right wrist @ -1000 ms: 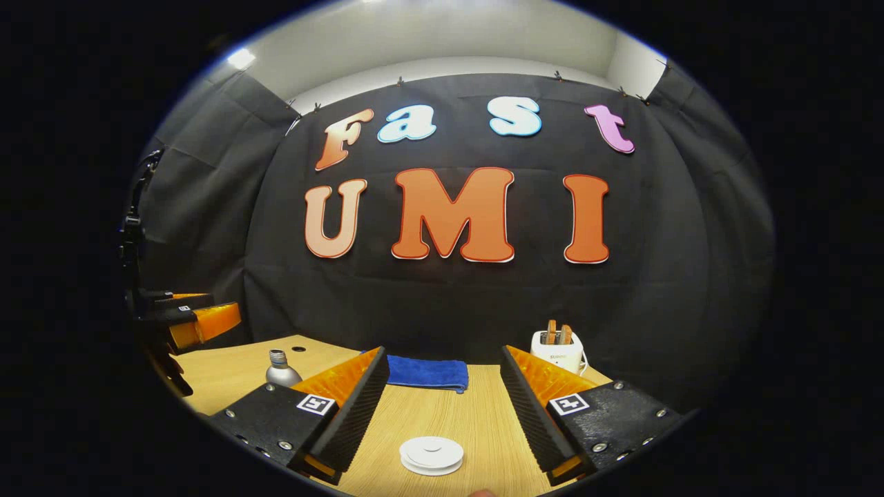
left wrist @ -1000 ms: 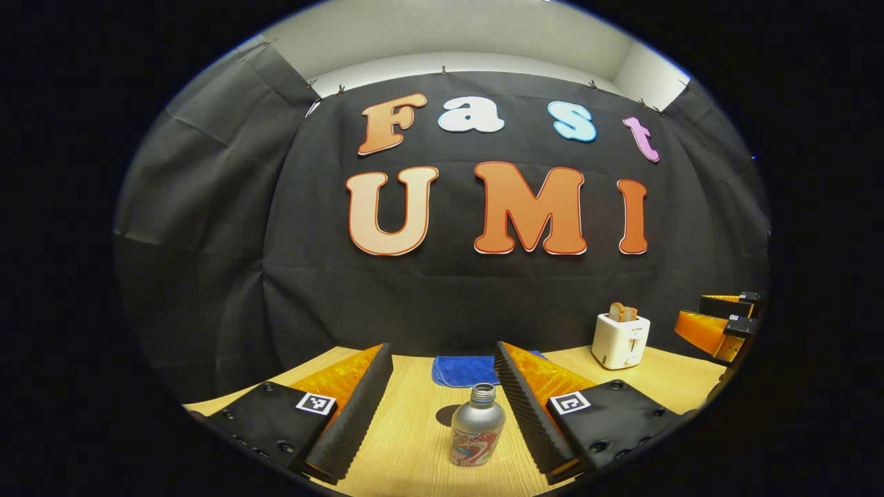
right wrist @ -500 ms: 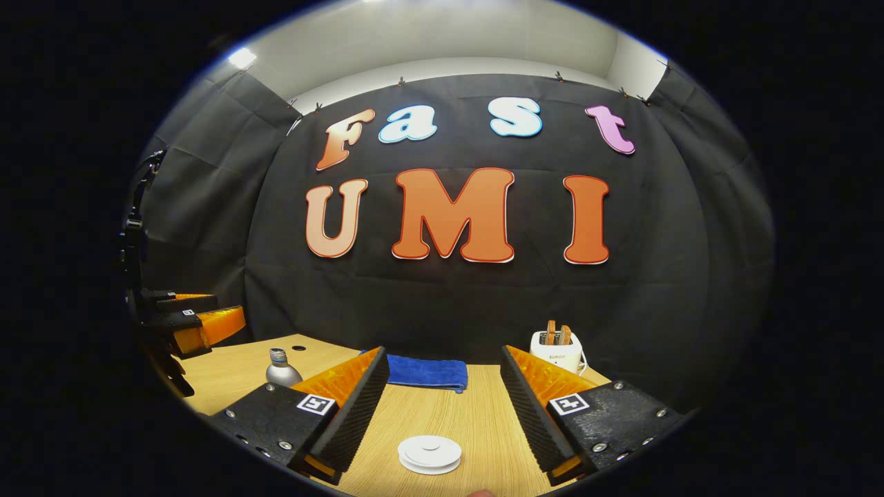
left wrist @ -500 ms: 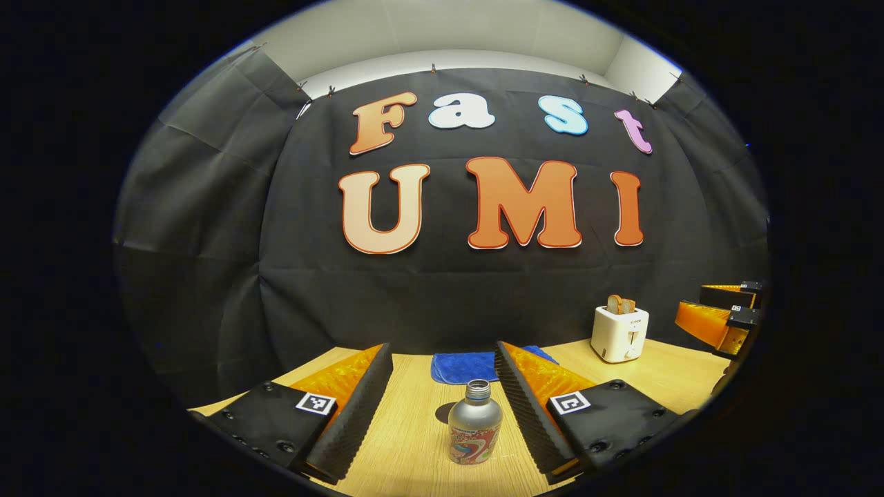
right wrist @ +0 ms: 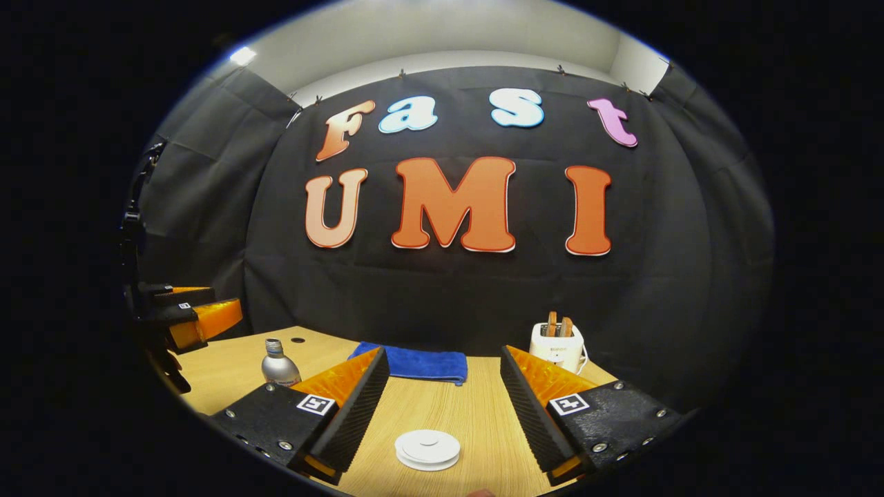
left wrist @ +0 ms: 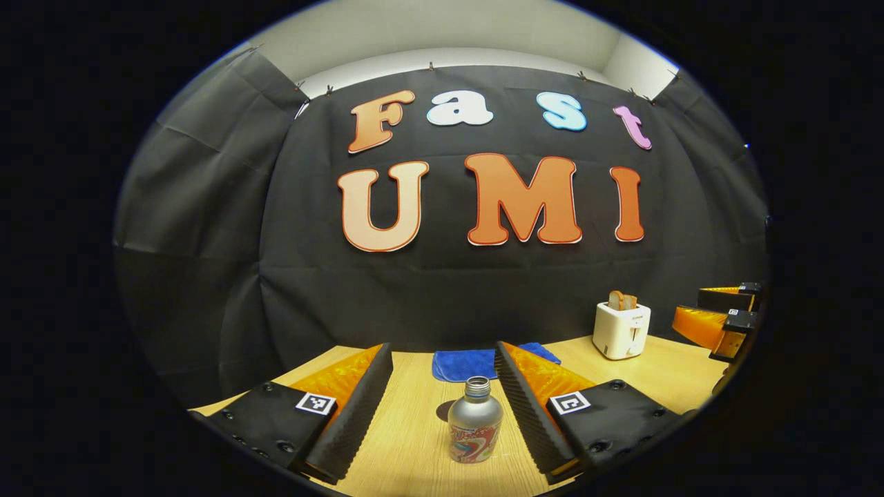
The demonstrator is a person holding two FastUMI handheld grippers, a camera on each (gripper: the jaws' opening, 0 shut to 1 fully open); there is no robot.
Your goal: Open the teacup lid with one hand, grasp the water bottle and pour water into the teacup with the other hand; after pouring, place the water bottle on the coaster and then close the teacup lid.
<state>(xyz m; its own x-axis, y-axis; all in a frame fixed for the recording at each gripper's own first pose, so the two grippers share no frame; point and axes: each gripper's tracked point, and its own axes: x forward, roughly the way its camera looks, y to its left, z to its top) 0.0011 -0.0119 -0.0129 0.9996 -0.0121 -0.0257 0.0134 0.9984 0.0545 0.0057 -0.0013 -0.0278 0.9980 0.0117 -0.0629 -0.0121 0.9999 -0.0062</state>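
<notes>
A silver water bottle [left wrist: 475, 428] with a red patterned label and a bare threaded neck stands upright on the wooden table [left wrist: 407, 442]. It sits between the fingers of my left gripper [left wrist: 443, 349], which is open and not touching it. In the right gripper view a white round lid [right wrist: 427, 449] with a small knob lies low between the fingers of my open right gripper [right wrist: 445, 352]; whatever is under it is hidden. The same bottle [right wrist: 280, 364] stands far left there, near the left gripper [right wrist: 200, 321]. The right gripper [left wrist: 718, 324] shows at the left gripper view's right edge.
A folded blue cloth [left wrist: 469, 362] [right wrist: 414, 362] lies at the table's back by the black wall. A white toaster [left wrist: 621, 330] [right wrist: 558, 348] with bread slices stands at the back right. A small dark round spot [right wrist: 298, 339] marks the table behind the bottle.
Both views have shifted slightly: the wall sits a little higher in each. More of the bottle shows in the right gripper view. Both grippers stay open; bottle and lid have not moved.
</notes>
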